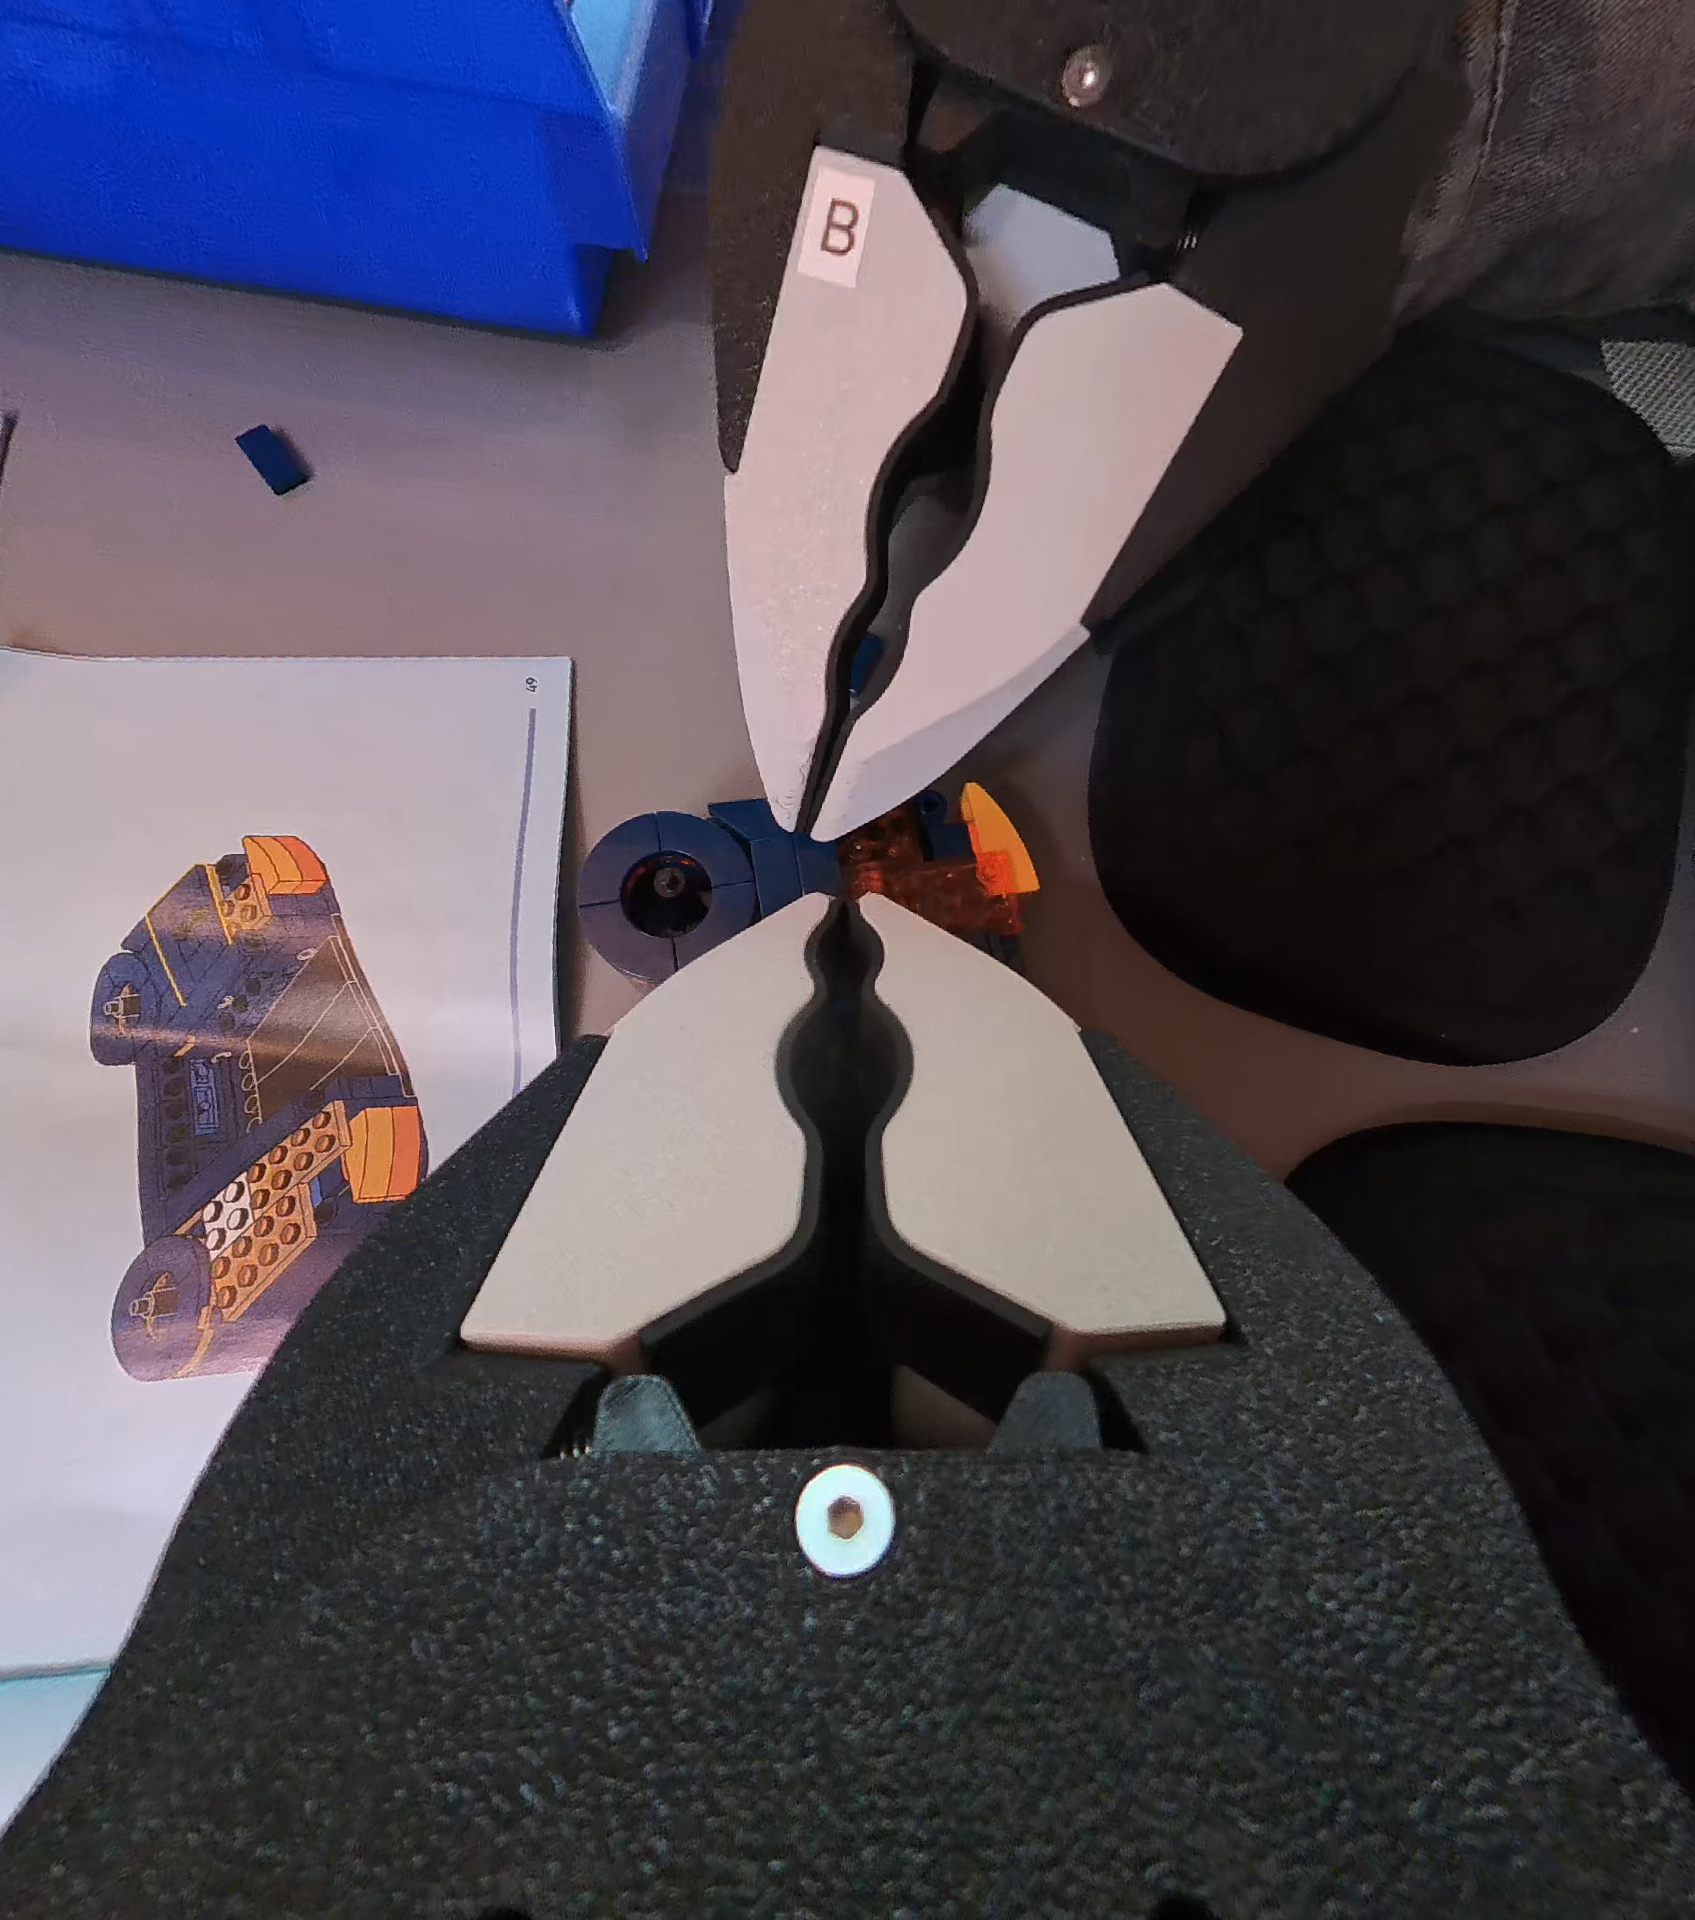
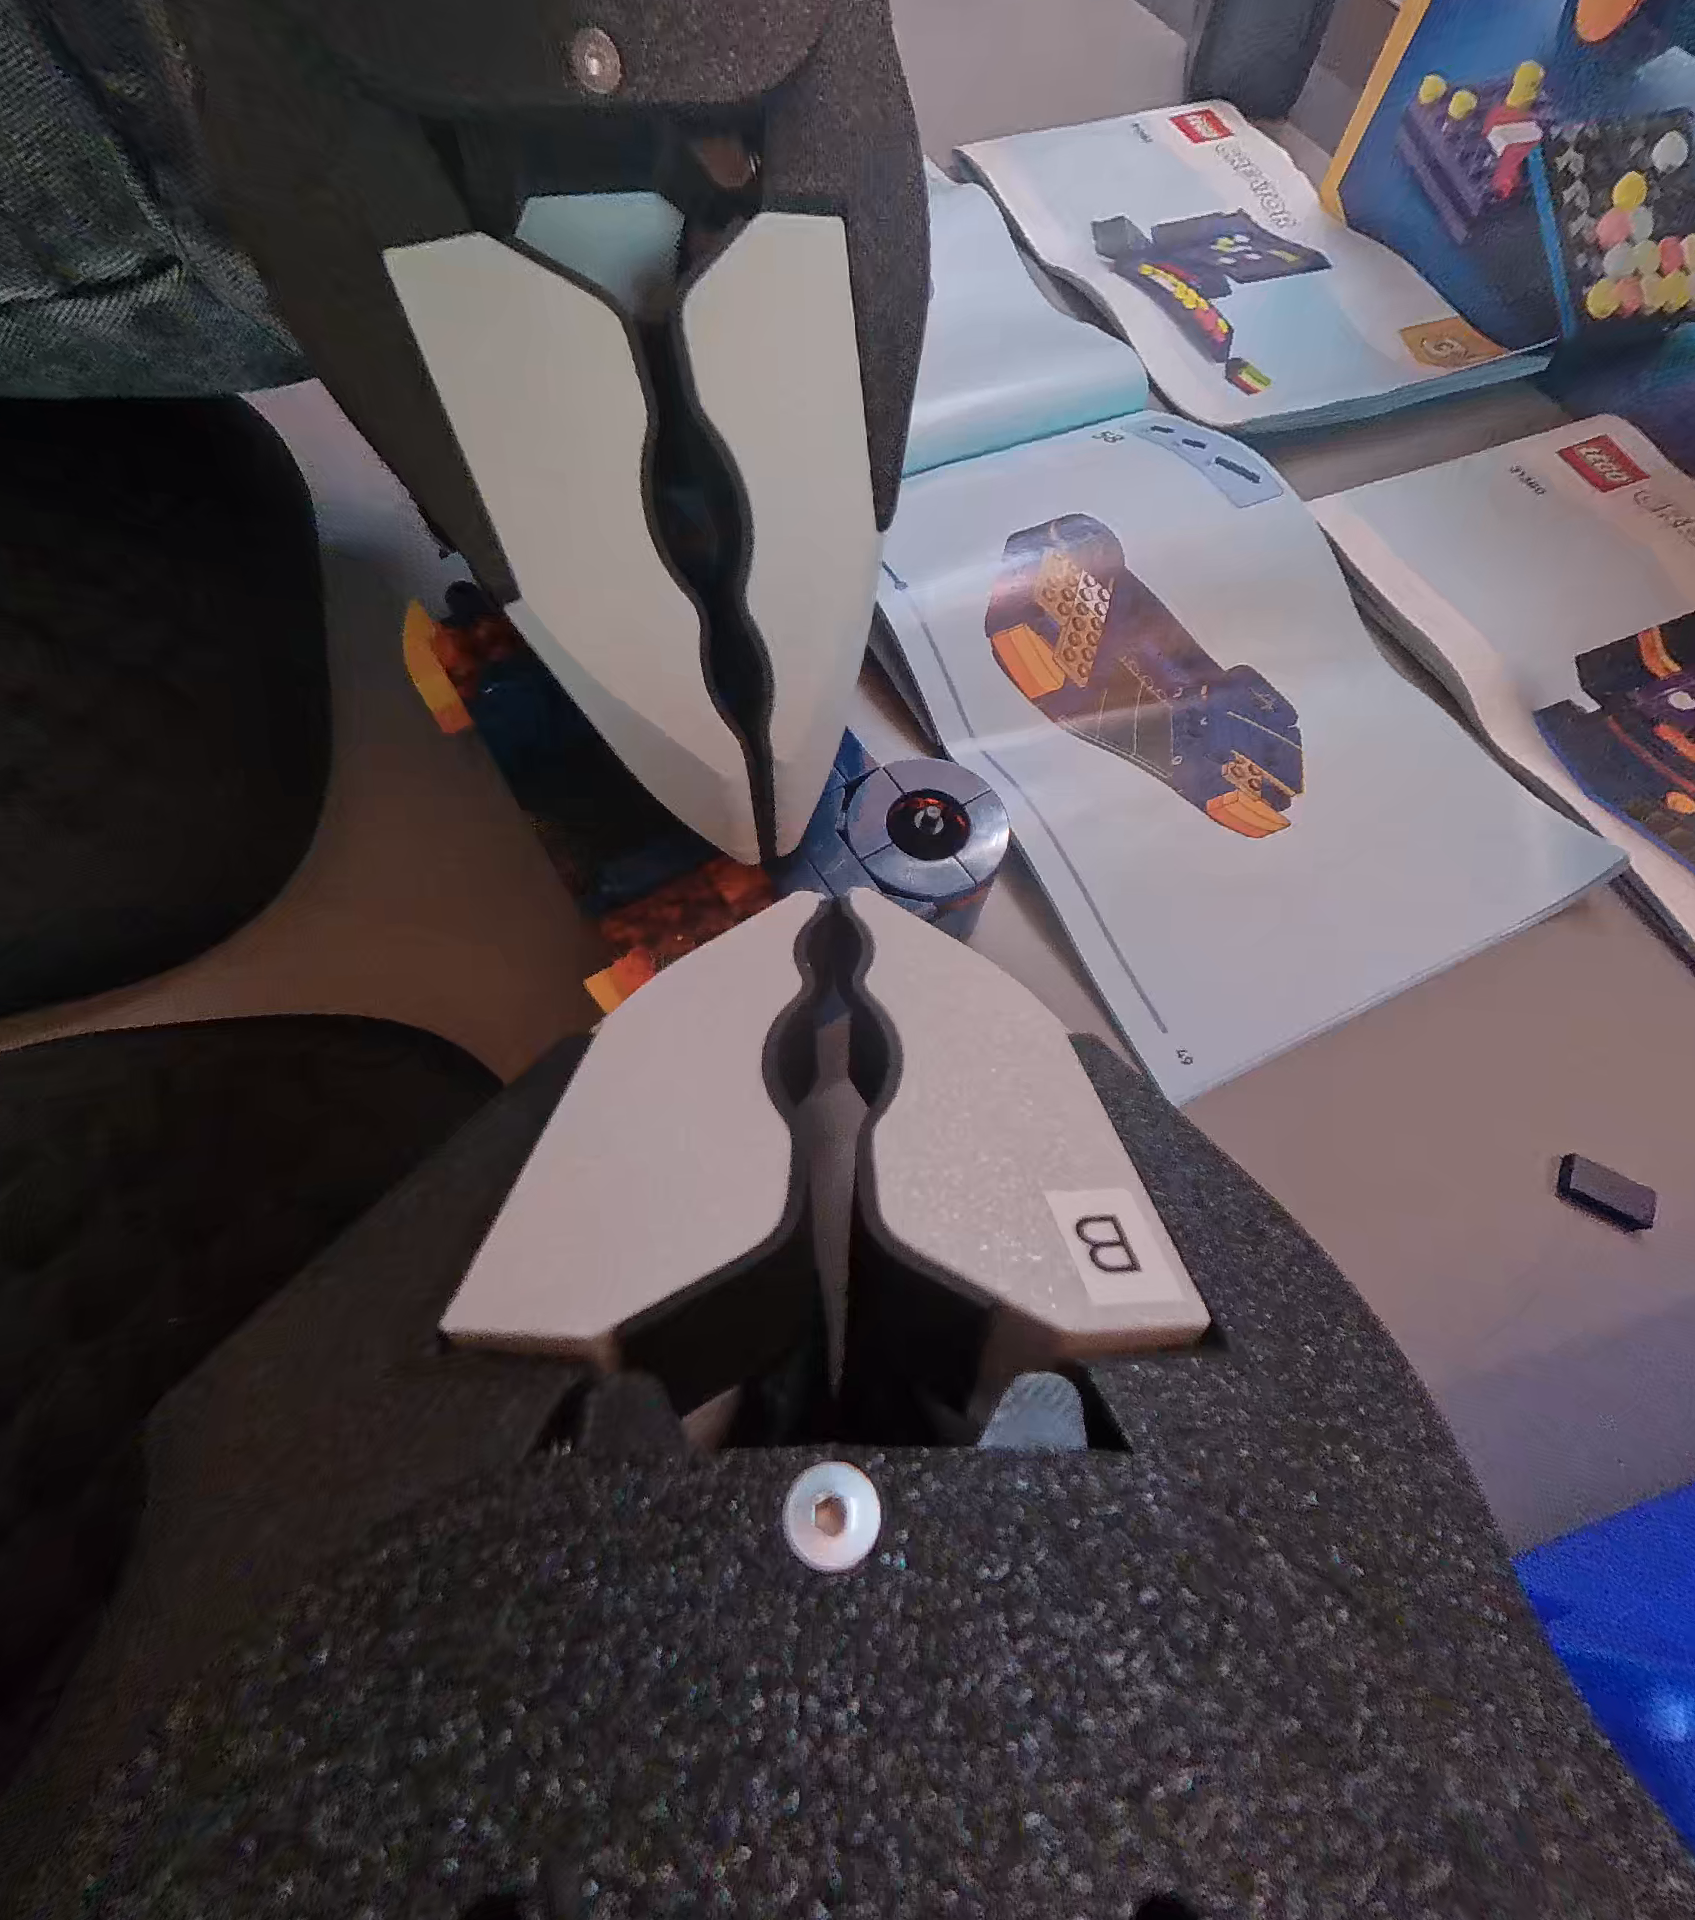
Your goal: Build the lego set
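1. The left gripper (image 1: 841,902) has its grey fingers pressed together at the tips, which sit against the dark blue middle of the model (image 1: 781,862); whether they pinch a brick there is hard to tell.
2. The right gripper (image 2: 835,902) comes in from the opposite side, tips also closed and meeting the same spot. A small dark blue piece (image 1: 864,665) seems caught higher up between its fingers, though the view is poor. One of its fingers bears a white sticker (image 2: 1113,1245) with a single letter.
3. The model lies on the table (image 1: 469,540) between the two grippers, just beside the open booklet (image 1: 230,1039). Its long axis runs across the left wrist view: a round dark blue wheel (image 1: 666,883) toward the booklet, clear orange bricks (image 1: 910,868) and an orange curved piece (image 1: 999,842) at the other end.
4. The table is plain grey. A loose dark tile (image 2: 1607,1193) lies apart on it.
5. The booklet shows a picture of the blue and orange car and printed page numbers. Two more booklets (image 2: 1269,270) (image 2: 1591,644) carry a red logo, with a printed box (image 2: 1549,177) behind them.
6. A blue bin (image 1: 282,145) stands at the table's edge. Dark padded cushions (image 1: 1394,707) lie beside the model.
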{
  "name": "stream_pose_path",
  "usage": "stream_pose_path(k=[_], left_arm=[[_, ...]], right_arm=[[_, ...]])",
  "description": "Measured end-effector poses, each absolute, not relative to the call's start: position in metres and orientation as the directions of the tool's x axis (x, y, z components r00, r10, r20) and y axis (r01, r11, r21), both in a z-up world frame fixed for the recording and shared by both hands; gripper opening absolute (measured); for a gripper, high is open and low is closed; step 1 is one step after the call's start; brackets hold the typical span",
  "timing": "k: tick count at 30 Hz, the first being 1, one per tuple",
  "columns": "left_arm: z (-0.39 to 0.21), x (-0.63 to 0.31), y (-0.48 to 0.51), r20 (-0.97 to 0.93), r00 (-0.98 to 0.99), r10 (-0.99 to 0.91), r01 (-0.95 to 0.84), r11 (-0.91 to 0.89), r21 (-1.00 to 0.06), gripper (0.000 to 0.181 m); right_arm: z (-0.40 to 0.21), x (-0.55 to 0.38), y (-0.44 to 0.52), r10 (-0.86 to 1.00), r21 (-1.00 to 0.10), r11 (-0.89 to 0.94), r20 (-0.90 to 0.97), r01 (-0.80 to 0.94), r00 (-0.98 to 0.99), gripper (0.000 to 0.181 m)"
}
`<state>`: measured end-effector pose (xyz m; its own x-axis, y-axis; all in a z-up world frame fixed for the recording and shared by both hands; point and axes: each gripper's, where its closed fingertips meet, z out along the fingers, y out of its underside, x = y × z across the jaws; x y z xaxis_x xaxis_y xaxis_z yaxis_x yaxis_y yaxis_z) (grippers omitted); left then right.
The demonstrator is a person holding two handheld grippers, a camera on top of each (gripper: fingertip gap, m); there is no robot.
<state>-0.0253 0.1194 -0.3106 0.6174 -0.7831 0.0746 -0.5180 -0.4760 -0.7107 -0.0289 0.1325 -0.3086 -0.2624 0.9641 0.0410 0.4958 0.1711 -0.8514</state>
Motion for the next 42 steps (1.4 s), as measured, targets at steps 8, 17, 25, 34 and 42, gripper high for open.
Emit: stream_pose_path(k=[8, 17, 25, 34, 42], left_arm=[[-0.310, -0.025, 0.119, 0.084, 0.623, -0.777, -0.511, -0.486, -0.709, 0.000], [-0.310, -0.025, 0.119, 0.097, 0.625, -0.774, -0.495, -0.490, -0.717, 0.000], [-0.311, -0.026, 0.120, 0.040, 0.660, -0.750, -0.497, -0.476, -0.726, 0.000], [-0.311, -0.026, 0.120, -0.082, 0.681, -0.727, -0.572, -0.460, -0.679, 0.000], [-0.311, -0.026, 0.120, -0.136, 0.708, -0.693, -0.581, -0.463, -0.669, 0.000]], right_arm=[[-0.293, -0.025, 0.144, 0.976, -0.898, 0.089, -0.007, 0.431, -0.216, 0.000], [-0.308, -0.029, 0.132, 0.961, -0.857, 0.185, 0.055, 0.481, -0.271, 0.000], [-0.309, -0.028, 0.132, 0.952, -0.811, 0.239, 0.088, 0.533, -0.293, 0.000], [-0.309, -0.029, 0.132, 0.958, -0.809, 0.236, 0.102, 0.538, -0.268, 0.000], [-0.309, -0.029, 0.133, 0.963, -0.807, 0.229, 0.107, 0.545, -0.246, 0.000]])
